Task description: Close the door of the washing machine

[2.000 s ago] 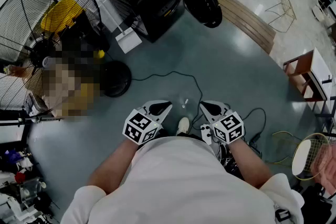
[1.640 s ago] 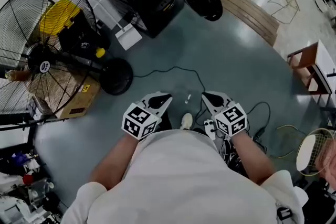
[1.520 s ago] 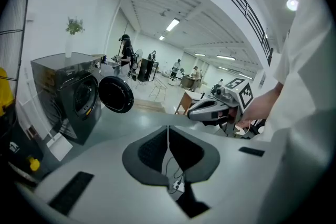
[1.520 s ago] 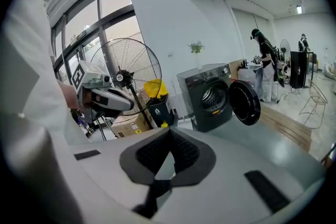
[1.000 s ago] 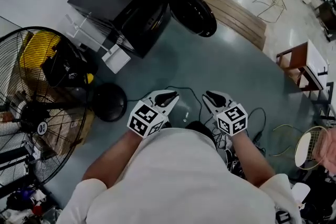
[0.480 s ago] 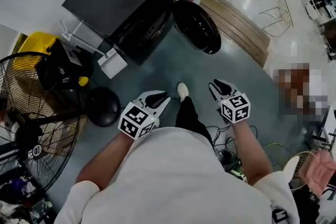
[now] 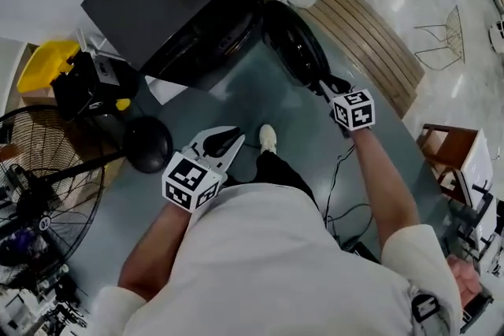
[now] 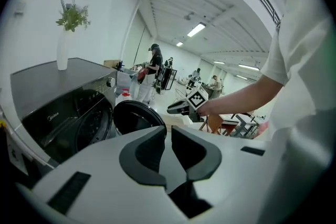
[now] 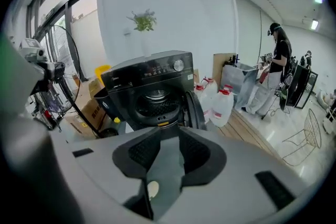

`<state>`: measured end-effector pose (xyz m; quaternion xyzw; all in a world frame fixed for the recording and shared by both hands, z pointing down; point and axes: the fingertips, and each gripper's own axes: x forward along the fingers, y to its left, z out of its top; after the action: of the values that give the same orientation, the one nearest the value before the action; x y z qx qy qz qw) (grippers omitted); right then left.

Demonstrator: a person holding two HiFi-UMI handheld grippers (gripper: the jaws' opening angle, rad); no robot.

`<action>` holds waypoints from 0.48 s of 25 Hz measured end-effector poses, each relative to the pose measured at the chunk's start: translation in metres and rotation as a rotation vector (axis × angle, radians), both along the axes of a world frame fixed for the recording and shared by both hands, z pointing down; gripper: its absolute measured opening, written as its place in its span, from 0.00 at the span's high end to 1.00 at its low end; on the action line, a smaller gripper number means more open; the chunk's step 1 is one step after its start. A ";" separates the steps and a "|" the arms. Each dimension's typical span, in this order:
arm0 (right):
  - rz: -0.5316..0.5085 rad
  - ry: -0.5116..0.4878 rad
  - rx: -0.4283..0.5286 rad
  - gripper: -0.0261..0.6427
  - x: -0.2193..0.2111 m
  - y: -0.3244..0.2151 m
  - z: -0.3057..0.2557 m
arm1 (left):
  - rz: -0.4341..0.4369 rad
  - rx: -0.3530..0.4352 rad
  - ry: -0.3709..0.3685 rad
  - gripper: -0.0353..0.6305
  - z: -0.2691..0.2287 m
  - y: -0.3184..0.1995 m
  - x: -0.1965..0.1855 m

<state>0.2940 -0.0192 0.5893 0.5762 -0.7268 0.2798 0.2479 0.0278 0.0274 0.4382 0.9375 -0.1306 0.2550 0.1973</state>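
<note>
Right gripper (image 7: 326, 86): jaws just opening, spread, empty, by open door (image 7: 293, 43).
Left gripper (image 7: 223, 141): narrowly parted, empty.
Right gripper view only: washing machine (image 9: 152, 78) drum (image 9: 155, 103).

Ceiling strip lights (image 8: 195, 30) are lighting a long white hall, its white wall (image 9: 199, 13) running on from tall windows (image 9: 52, 13). A blue-grey floor (image 7: 291, 130) is meeting a strip of wooden boards (image 7: 370, 35), beyond which a wire chair (image 7: 441, 35) is standing on pale flooring. A large pedestal fan (image 7: 39, 169) is standing at one side, a white-topped wooden stool (image 7: 457, 161) at the other.
</note>
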 end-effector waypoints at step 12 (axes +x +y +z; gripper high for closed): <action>-0.017 0.031 -0.148 0.75 0.066 -0.101 0.085 | -0.130 -0.029 -0.048 0.91 0.005 -0.050 -0.004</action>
<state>0.3598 -0.1201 0.6747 0.5544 -0.7050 0.3217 0.3035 0.0240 -0.0225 0.4436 0.9176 -0.1923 0.2660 0.2240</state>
